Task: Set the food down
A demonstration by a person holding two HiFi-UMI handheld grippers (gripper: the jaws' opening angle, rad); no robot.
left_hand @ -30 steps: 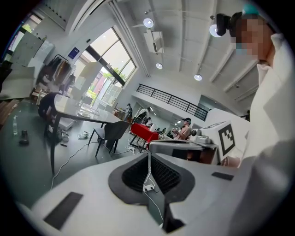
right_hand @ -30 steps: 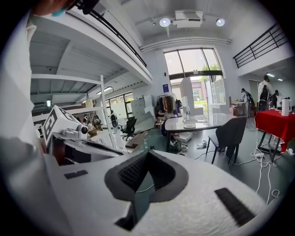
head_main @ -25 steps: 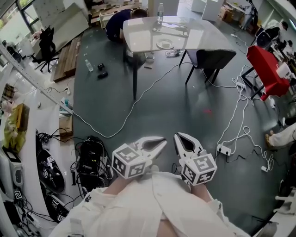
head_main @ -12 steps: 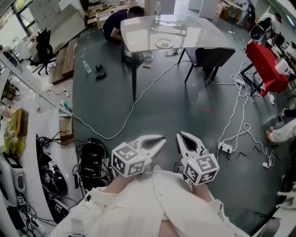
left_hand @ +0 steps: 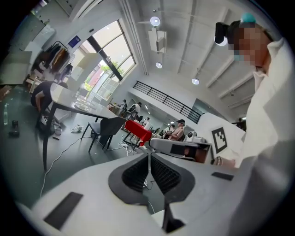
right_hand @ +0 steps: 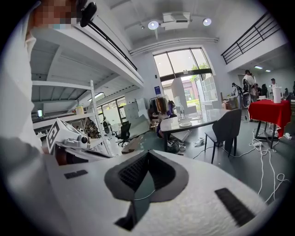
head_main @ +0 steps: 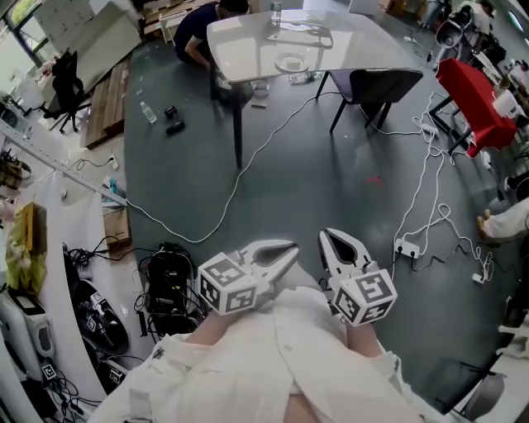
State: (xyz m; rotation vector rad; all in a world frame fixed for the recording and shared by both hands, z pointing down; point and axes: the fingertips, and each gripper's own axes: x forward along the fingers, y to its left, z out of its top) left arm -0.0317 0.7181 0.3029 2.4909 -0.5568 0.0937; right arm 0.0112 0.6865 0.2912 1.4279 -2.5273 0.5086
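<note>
No food shows between either pair of jaws. In the head view my left gripper point(head_main: 291, 249) and right gripper point(head_main: 326, 235) are held close to the person's white-sleeved body, over the dark grey floor. Both are shut, jaws pressed together with nothing in them; the gripper views show the same for the left gripper point(left_hand: 150, 156) and the right gripper point(right_hand: 147, 156). Far ahead stands a white table point(head_main: 248, 49) with a small plate point(head_main: 291, 63) and a clear bottle point(head_main: 275, 12) on it. Whether the plate holds anything is too small to tell.
A dark chair point(head_main: 376, 85) stands at the table's right. A person point(head_main: 198, 25) crouches behind its left end. Cables point(head_main: 248, 169) trail across the floor, with a power strip point(head_main: 405, 248) nearby. Red furniture point(head_main: 471, 91) is at right, shelves and gear point(head_main: 165, 285) at left.
The table and chair have slid up the head view's frame. Both grippers have stayed shut and close to the body, hardly shifting.
</note>
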